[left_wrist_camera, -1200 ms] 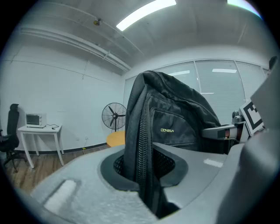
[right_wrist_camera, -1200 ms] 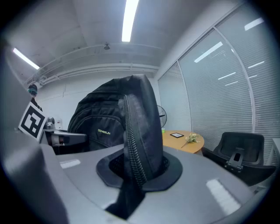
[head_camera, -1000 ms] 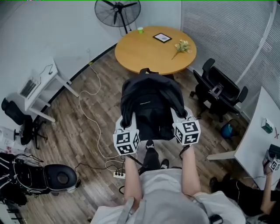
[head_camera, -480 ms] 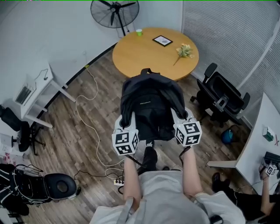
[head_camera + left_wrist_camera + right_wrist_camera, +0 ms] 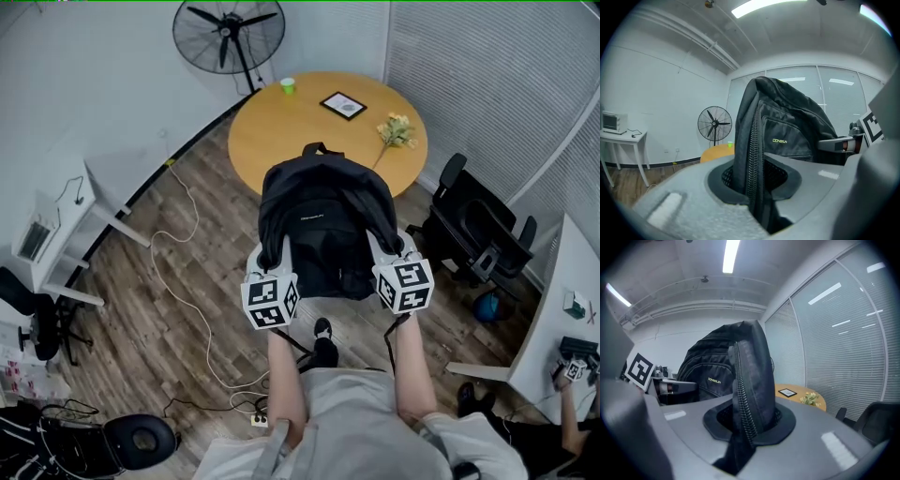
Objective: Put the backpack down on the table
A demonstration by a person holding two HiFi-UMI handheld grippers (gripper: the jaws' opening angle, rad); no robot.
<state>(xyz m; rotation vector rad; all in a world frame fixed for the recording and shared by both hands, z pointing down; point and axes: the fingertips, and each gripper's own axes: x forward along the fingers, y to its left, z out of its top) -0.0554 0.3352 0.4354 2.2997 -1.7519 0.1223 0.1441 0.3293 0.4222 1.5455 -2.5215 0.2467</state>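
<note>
A black backpack (image 5: 323, 225) hangs in the air between my two grippers, just short of the round wooden table (image 5: 281, 127). My left gripper (image 5: 267, 265) is shut on the backpack's left side panel (image 5: 750, 154), beside its zip. On the other side my right gripper (image 5: 396, 260) is shut on the right side panel (image 5: 750, 394). In the left gripper view the backpack (image 5: 787, 131) fills the middle, with the table (image 5: 717, 152) low behind it. The right gripper view shows the backpack (image 5: 715, 376) and the table (image 5: 799, 393) beyond.
On the table are a green cup (image 5: 288, 85), a framed picture (image 5: 344, 105) and a small bunch of flowers (image 5: 397, 131). A standing fan (image 5: 228, 33) is behind it. Black office chairs (image 5: 473, 230) stand at the right, a white cable (image 5: 187, 281) runs over the floor at the left.
The person has walked towards the round table with the backpack held the same way in both grippers. The table now lies nearer, and the backpack's top overlaps its near edge.
</note>
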